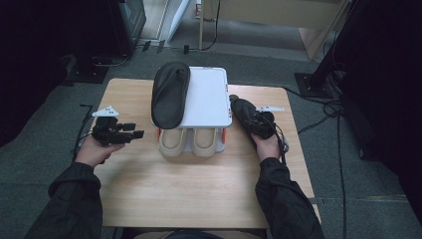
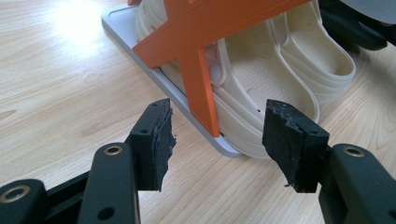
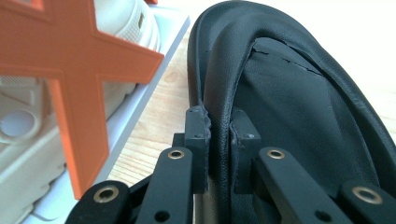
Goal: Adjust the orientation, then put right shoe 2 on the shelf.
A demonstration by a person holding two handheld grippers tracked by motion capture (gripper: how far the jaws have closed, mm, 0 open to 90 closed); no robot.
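Right gripper (image 3: 218,140) clamped on edge of black slipper (image 3: 299,107), jaws nearly together, rim pinched between pads. Slipper held just right of white shoe rack (image 1: 211,94), beside rack's orange cross brace (image 3: 70,70). Second black slipper (image 1: 170,93) laid on rack's top shelf, left half. Cream slippers (image 1: 189,142) stowed on rack's lower shelf. Left gripper (image 2: 217,140) held left of rack, jaws wide apart, nothing gripped.

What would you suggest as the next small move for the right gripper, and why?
Probably lift the black slipper and carry it toward the rack's white top shelf. The right gripper is shut on its edge, its mate already lies on the shelf's left side, and the space beside that is bare.
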